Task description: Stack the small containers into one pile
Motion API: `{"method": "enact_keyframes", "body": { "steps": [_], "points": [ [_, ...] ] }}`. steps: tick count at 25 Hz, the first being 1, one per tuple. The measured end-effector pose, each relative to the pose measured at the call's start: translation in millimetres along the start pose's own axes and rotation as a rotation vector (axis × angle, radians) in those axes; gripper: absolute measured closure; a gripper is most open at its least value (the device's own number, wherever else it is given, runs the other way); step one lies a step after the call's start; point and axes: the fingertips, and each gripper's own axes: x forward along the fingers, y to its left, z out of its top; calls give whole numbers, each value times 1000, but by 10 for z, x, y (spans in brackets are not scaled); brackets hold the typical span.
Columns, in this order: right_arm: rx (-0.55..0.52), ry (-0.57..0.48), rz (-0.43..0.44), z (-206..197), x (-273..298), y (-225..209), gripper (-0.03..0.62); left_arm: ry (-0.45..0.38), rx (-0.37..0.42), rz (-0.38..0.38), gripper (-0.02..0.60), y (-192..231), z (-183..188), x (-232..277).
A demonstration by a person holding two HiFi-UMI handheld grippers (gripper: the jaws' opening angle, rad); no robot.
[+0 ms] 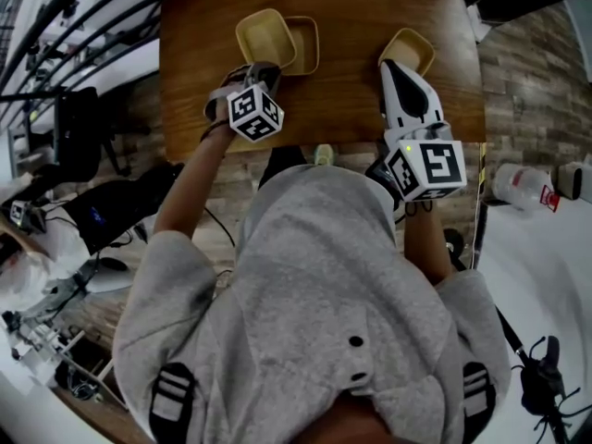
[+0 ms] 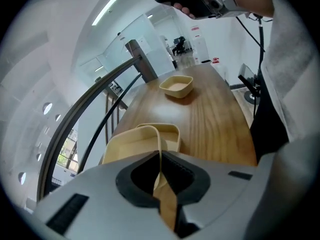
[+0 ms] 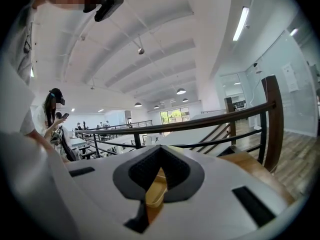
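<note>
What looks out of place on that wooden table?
One beige container, pinched by its wall in the left gripper, sits askew, overlapping its neighbour rather than nested squarely. Nothing looks spilled or damaged.

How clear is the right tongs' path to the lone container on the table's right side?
Likely yes: the right tongs hang above the lone container, with nothing between them. They're shut and look empty, so they'd need to open first.
</note>
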Motion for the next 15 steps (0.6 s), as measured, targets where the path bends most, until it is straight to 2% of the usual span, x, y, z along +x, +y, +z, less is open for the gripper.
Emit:
{"method": "enact_keyframes", "body": {
  "steps": [7, 15],
  "points": [
    [-1, 0, -35, 16, -71, -73, 580, -42, 131, -99, 554, -224, 183, 90],
    [2, -3, -78, 7, -100, -151, 580, -77, 176, -158, 554, -236, 213, 205]
  ]
}}
